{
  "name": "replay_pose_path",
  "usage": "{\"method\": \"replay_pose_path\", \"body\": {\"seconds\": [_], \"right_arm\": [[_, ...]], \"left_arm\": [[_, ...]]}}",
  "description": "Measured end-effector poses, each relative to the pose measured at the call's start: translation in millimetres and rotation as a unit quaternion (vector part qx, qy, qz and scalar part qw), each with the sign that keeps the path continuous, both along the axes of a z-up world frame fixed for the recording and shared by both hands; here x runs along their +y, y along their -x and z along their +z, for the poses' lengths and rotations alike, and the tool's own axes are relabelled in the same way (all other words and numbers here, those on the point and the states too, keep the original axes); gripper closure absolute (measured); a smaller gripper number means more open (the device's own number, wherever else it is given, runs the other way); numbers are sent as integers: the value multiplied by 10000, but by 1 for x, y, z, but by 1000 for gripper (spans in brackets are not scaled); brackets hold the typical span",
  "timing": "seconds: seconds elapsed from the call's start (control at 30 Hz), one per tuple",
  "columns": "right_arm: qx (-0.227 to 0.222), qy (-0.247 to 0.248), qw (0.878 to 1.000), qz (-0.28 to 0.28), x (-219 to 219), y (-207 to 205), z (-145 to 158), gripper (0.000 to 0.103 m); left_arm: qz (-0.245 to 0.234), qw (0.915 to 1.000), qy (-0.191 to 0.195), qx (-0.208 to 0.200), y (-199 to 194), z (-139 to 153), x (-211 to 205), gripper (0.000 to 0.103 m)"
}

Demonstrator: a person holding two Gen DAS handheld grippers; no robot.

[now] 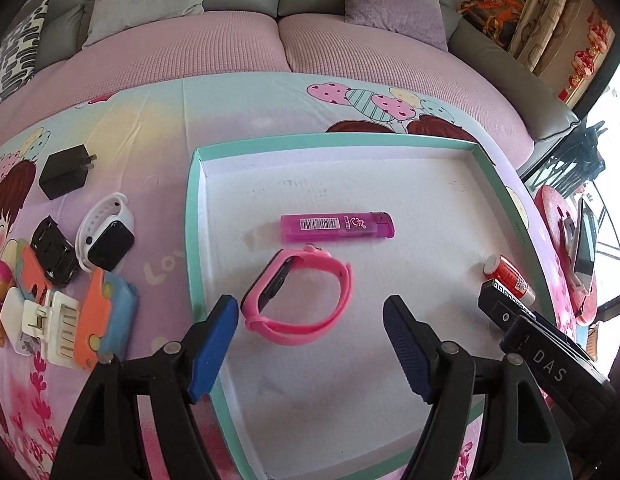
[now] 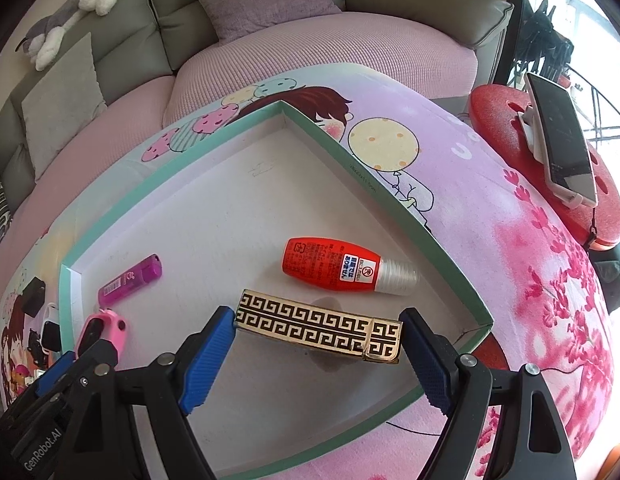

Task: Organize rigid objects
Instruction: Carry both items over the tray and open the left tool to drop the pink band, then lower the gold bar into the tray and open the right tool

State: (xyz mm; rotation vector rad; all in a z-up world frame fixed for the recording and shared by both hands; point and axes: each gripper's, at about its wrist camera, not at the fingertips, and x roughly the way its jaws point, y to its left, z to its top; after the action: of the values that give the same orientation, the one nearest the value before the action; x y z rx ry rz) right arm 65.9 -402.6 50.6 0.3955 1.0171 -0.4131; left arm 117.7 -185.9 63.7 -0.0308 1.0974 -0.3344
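A shallow box tray with a teal rim (image 1: pixel 192 240) lies on a cartoon-print cloth. Inside it are a purple lighter (image 1: pixel 336 228), a pink wristband (image 1: pixel 334 280) and a red glue bottle (image 2: pixel 334 266). My left gripper (image 1: pixel 310 300) is open just over the tray. The wristband lies loose between and slightly ahead of its blue pads, and neither pad touches it. My right gripper (image 2: pixel 318 314) is shut on a gold-and-black patterned lighter (image 2: pixel 310 324), one pad pressed on each end. It holds the lighter low over the tray floor near the glue bottle.
Left of the tray lie a black charger (image 1: pixel 66 176), a white smartwatch (image 1: pixel 106 236), a black clip (image 1: pixel 54 256), a white hair clip (image 1: pixel 50 320) and an orange-and-blue piece (image 1: pixel 106 316). A phone on a stand (image 2: pixel 562 140) sits on a red stool at right. A sofa stands behind.
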Motion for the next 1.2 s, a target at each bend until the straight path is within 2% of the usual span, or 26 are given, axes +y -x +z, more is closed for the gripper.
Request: {"method": "replay_pose_path", "body": {"seconds": [0.2, 0.6, 0.67, 0.8, 0.93, 1.2], "right_arm": [[5, -46, 10000, 68, 0, -1, -1, 17], [-188, -84, 9998, -10, -2, 1, 1, 11], [-219, -30, 9998, -3, -1, 1, 2, 0], [-257, 8, 9997, -12, 0, 1, 4, 0], [-271, -79, 9996, -9, 0, 0, 2, 0], [-209, -23, 9998, 71, 7, -4, 0, 0]], "left_arm": [[76, 9998, -128, -120, 2, 6, 1, 24], [662, 9973, -212, -230, -4, 12, 30, 23], [805, 9961, -239, -268, -5, 13, 38, 23], [1154, 9922, -327, -327, -9, 13, 54, 23], [1449, 9889, -224, -250, -10, 9, 71, 23], [1758, 9837, -308, -214, -12, 6, 90, 23]]}}
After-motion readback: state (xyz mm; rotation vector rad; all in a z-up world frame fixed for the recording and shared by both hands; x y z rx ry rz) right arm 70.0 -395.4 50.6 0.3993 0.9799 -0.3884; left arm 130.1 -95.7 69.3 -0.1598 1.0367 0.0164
